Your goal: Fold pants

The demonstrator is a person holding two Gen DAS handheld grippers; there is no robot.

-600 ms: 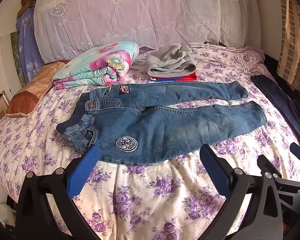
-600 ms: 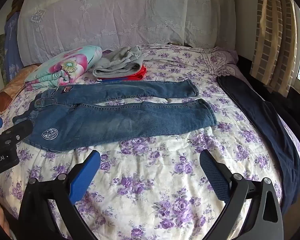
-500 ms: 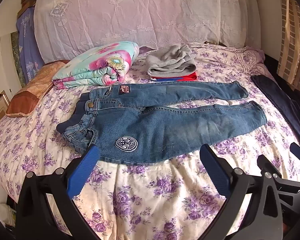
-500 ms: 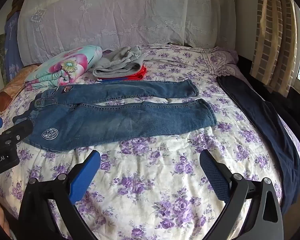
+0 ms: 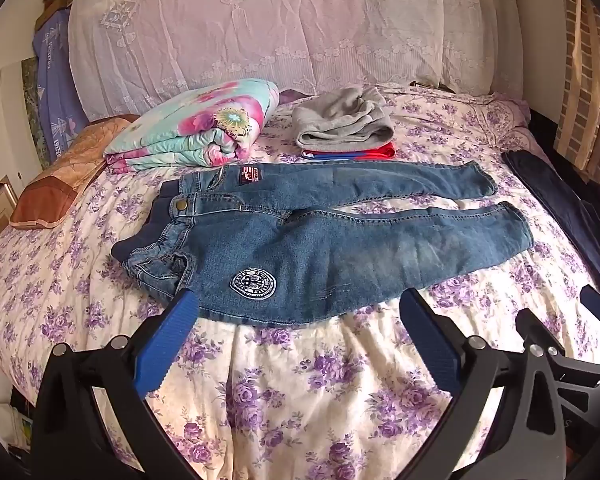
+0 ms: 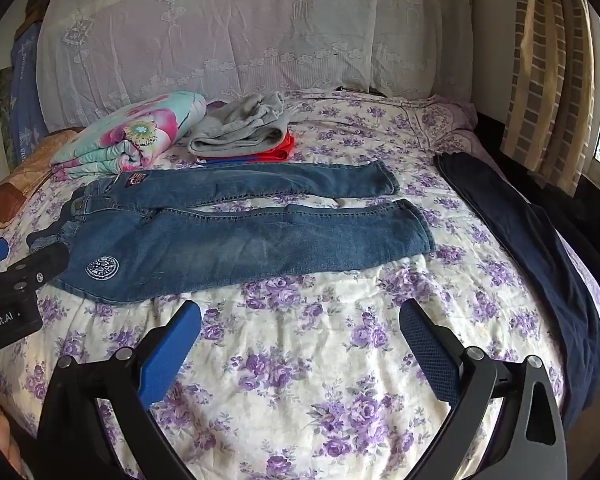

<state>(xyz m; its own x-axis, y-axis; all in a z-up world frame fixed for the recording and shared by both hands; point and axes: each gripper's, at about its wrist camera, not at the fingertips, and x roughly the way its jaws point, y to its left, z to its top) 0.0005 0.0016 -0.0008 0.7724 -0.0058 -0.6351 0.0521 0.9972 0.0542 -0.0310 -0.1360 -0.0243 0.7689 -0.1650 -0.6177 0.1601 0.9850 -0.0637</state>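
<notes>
Blue denim jeans [image 5: 320, 236] lie flat and unfolded on the purple-flowered bedspread [image 5: 300, 392], waist left, legs right. Left gripper [image 5: 296, 336] and right gripper [image 6: 300, 344] hover near the near edge, jaws wide apart, empty. Folding not begun; next likely needs pinching waistband and hem. Lace-covered headboard [image 5: 284, 20] behind.

Jeans [image 6: 236, 232] flat on bedspread [image 6: 300, 360]; right gripper [image 6: 300, 344] jaws wide, empty; dark garment [image 6: 540, 248], perhaps trousers.
</notes>
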